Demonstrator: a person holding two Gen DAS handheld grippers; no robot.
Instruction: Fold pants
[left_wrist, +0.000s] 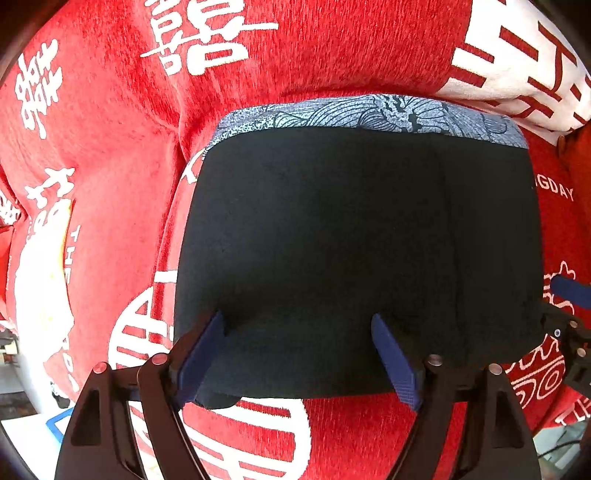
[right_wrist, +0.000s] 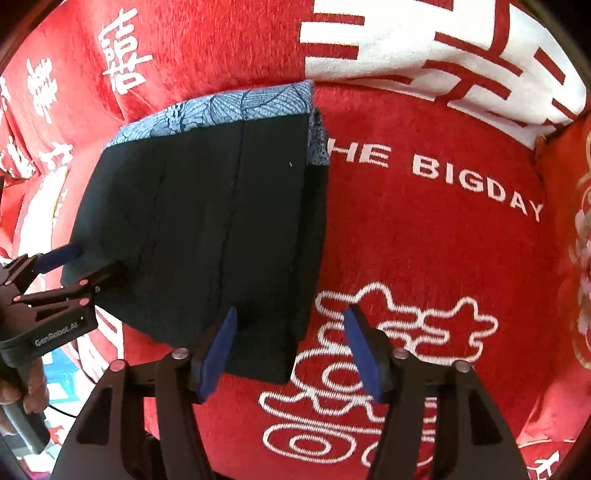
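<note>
The pants (left_wrist: 351, 251) are dark, almost black, folded into a compact rectangle with a blue-grey patterned band along the far edge. They lie flat on a red cloth (left_wrist: 122, 122) with white lettering. My left gripper (left_wrist: 299, 332) is open, its blue fingers over the near edge of the pants. In the right wrist view the pants (right_wrist: 221, 206) lie left of centre. My right gripper (right_wrist: 290, 325) is open over the pants' near right corner, the left finger on the fabric, the right finger above the red cloth (right_wrist: 424, 240). The left gripper (right_wrist: 85, 262) shows at the pants' left edge.
The red cloth covers the whole surface and rises in a fold at the back, with a white printed patch (right_wrist: 443, 48). A hand (right_wrist: 26, 391) holds the left gripper's handle. A table edge with a blue item (left_wrist: 59, 421) shows at lower left.
</note>
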